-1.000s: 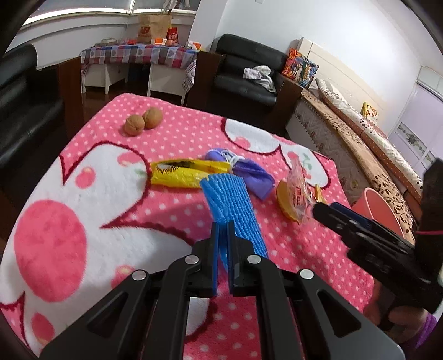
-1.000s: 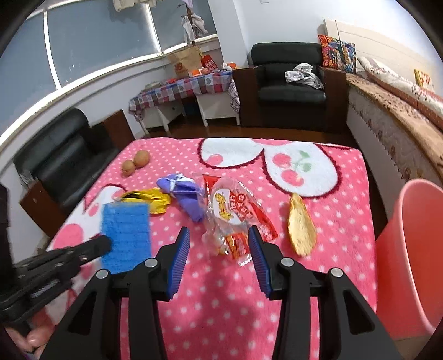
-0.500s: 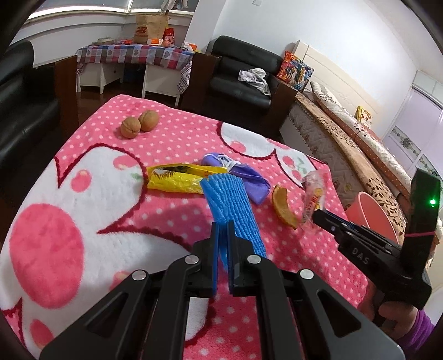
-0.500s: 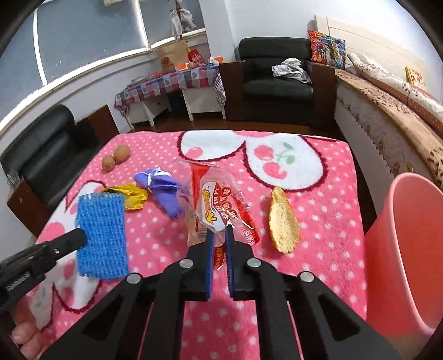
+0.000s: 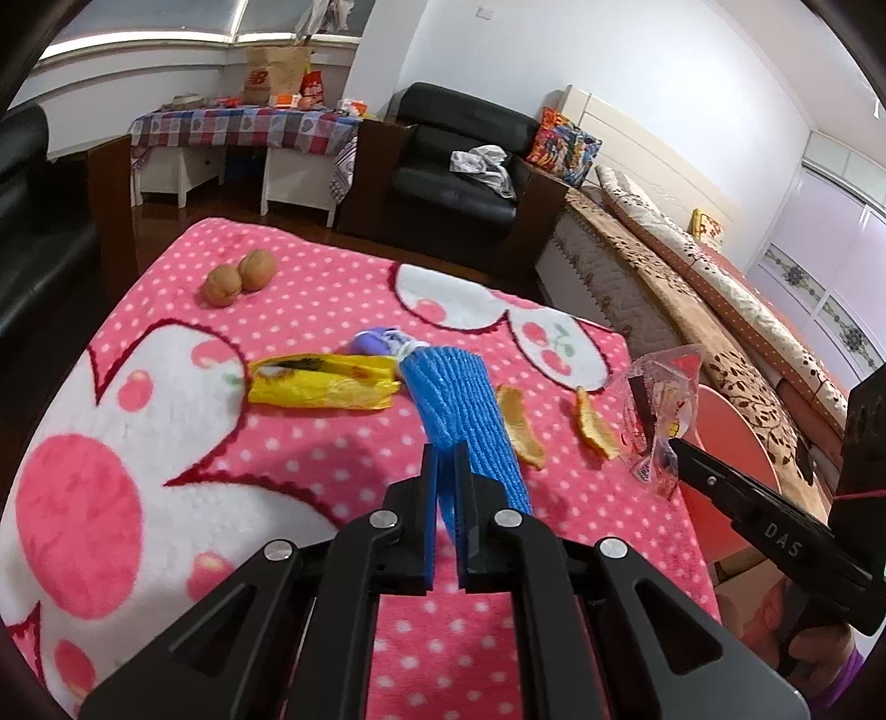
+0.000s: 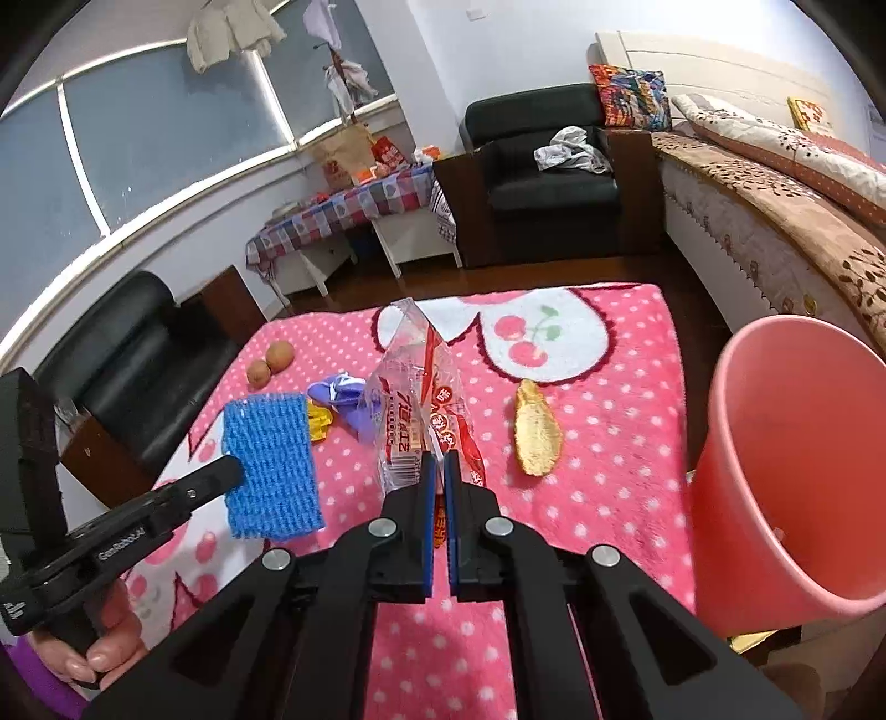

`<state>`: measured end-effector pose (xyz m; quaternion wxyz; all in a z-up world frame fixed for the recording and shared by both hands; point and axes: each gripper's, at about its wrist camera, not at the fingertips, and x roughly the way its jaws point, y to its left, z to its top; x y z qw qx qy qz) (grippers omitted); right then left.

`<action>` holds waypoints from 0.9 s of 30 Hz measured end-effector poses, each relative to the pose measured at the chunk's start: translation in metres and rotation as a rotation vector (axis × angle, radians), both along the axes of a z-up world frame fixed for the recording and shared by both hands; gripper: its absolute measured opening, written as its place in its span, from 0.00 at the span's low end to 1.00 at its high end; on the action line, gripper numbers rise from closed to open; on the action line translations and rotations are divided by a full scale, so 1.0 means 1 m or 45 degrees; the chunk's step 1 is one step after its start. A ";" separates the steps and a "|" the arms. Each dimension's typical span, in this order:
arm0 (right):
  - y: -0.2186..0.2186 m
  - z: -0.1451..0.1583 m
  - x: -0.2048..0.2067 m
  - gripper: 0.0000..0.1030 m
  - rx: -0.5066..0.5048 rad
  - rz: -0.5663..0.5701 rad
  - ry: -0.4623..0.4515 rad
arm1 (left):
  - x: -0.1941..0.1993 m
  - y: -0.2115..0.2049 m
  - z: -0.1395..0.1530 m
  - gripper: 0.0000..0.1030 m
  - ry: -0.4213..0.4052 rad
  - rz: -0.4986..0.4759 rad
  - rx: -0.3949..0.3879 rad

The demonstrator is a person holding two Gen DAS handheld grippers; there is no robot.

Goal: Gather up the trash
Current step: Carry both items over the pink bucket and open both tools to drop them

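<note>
Right gripper (image 6: pixel 437 471) pinches wrapper (image 6: pixel 412 399) above pink polka-dot blanket (image 6: pixel 609 443).

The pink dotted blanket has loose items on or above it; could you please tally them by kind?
Brown round walnuts: 2
Orange peel pieces: 2
Yellow plastic wrapper: 1
Purple crumpled cloth: 1
Blue mesh cloth: 1
Clear printed snack bag: 1
Total: 8

We note home bedroom-lounge: bed (image 5: pixel 720 288) along wall, black armchair (image 6: pixel 554 183), checked-cloth side table (image 5: pixel 243 127), clothes hung at window (image 6: pixel 232 33).
</note>
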<state>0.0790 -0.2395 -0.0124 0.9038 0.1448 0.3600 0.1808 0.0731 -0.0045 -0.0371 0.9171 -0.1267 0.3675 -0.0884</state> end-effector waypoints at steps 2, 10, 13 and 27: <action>-0.007 0.003 -0.005 0.03 0.011 -0.018 -0.010 | 0.000 -0.006 0.003 0.04 -0.009 -0.015 0.004; -0.038 0.009 -0.021 0.03 0.037 -0.101 -0.029 | 0.003 -0.033 0.014 0.04 -0.043 -0.086 0.022; -0.049 0.010 -0.027 0.03 0.042 -0.135 -0.034 | 0.005 -0.044 0.018 0.04 -0.058 -0.116 0.028; -0.093 0.014 -0.044 0.03 0.056 -0.274 -0.049 | 0.013 -0.100 0.037 0.04 -0.136 -0.261 0.052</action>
